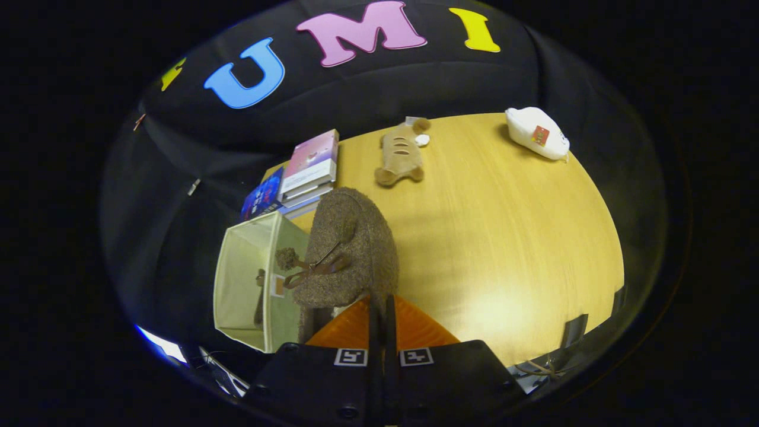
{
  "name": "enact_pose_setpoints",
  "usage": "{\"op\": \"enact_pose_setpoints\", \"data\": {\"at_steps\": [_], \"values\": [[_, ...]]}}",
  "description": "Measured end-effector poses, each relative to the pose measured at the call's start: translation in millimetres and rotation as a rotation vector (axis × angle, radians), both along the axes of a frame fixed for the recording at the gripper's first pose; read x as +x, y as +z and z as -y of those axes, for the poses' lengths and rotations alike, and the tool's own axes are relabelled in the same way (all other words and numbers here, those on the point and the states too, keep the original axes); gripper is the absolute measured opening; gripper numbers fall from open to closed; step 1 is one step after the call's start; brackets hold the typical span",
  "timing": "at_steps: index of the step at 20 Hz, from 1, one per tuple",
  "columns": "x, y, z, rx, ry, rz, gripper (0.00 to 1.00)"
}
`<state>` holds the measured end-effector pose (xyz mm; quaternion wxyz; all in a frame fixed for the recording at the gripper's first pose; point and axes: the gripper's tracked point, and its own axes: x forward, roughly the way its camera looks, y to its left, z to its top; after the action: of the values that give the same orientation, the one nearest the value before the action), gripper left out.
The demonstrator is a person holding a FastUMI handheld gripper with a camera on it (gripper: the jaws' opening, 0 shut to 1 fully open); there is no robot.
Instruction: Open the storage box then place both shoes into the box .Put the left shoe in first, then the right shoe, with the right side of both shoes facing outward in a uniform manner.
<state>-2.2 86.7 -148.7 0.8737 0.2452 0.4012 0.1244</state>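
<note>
Gripper: your gripper has its orange fingers pressed nearly together, clamped on the edge of the brown shoe.
Shoe: it hangs ahead of the fingers, just beside the open box, its bow towards the opening.
Box: pale fabric, at the table edge.
Beyond: books, plush toy, white pouch.

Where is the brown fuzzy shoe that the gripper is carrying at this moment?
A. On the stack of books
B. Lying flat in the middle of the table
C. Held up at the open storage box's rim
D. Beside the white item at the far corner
C: the gripper is shut on the brown shoe, which hangs right at the rim of the open storage box.
</note>
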Motion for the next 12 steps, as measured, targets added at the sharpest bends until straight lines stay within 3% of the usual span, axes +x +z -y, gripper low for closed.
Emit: {"op": "enact_pose_setpoints", "data": {"at_steps": [7,12], "values": [[16,37,-98,0.091,0.083,0.024,0.05],[20,40,-152,0.081,0.105,0.014,0.05]]}}
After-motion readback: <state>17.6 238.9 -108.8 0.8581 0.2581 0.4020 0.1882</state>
